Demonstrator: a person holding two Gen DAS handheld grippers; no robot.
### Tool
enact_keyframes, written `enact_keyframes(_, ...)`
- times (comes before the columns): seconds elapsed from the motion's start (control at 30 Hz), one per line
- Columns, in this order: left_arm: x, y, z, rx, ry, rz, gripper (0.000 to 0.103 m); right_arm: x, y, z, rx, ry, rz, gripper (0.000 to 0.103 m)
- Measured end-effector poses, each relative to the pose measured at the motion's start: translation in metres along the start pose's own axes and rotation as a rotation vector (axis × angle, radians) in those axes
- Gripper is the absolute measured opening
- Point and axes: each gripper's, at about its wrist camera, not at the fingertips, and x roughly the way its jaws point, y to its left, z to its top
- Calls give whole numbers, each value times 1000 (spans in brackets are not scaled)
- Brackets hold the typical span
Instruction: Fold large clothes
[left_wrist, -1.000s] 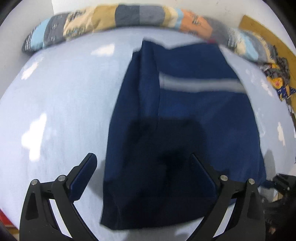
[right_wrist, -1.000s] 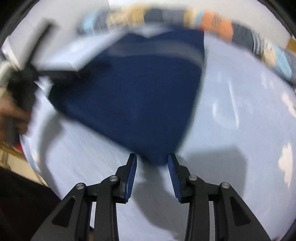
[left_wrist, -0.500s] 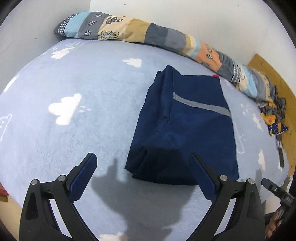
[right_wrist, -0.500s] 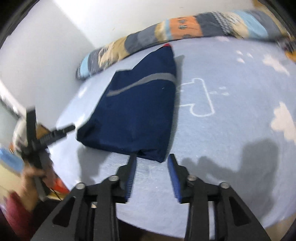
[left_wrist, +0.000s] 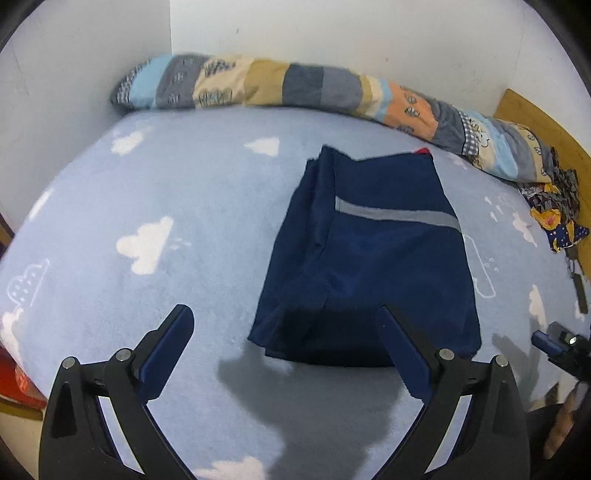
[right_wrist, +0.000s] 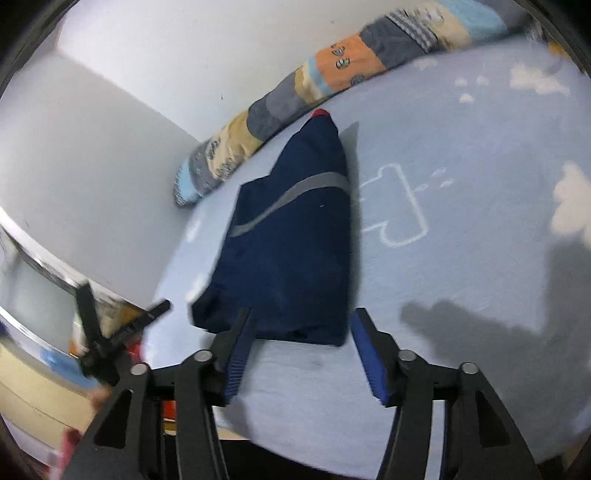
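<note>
A navy blue garment (left_wrist: 373, 254) with a grey stripe lies folded into a rectangle on the light blue bed sheet (left_wrist: 166, 206); it also shows in the right wrist view (right_wrist: 295, 251). My left gripper (left_wrist: 284, 325) is wide open and empty, held above the bed just short of the garment's near edge. My right gripper (right_wrist: 301, 328) is open and empty, with its fingers straddling the garment's near corner from above. The tip of the right gripper shows at the far right of the left wrist view (left_wrist: 557, 341).
A long patchwork bolster (left_wrist: 295, 86) lies along the wall at the back of the bed. A small heap of patterned cloth (left_wrist: 554, 206) sits at the right by a wooden headboard (left_wrist: 546, 122). The bed's edge runs near the bottom of the right wrist view (right_wrist: 258, 439).
Both grippers have pulled back from the garment, which now lies flat and folded. The right gripper has opened wider. The left gripper has stayed wide open.
</note>
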Motion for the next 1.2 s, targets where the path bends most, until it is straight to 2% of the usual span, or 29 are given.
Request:
enact_keyframes(0.1, 8, -1, -9, 32, -65, 40, 100, -1, 5, 1, 12, -2, 51, 58)
enact_keyframes(0.17, 25, 0, -4, 41, -5, 40, 100, -4, 9, 3, -3, -21, 42, 61)
enact_keyframes(0.33, 37, -8, 7, 72, -35, 32, 100, 5, 9, 9, 28, -17, 69, 62)
enact_keyframes(0.53, 33, -27, 9, 142, -69, 26, 100, 24, 21, 8, -11, 13, 47, 62)
enact_keyframes(0.73, 26, -38, 5, 222, -112, 70, 100, 38, 33, 8, -135, 19, -64, 62)
enact_keyframes(0.83, 26, -39, 3, 245, -116, 89, 100, 49, 32, 16, -154, 47, -79, 62)
enact_keyframes(0.97, 27, -40, 3, 260, -121, 104, 100, 60, 34, 33, -230, 56, -146, 62)
enact_keyframes(1.13, 30, -43, 5, 264, -122, 118, 100, 74, 32, 46, -344, 60, -303, 62)
enact_keyframes(1.2, 31, -44, 5, 266, -120, 120, 100, 78, 31, 44, -361, 63, -333, 62)
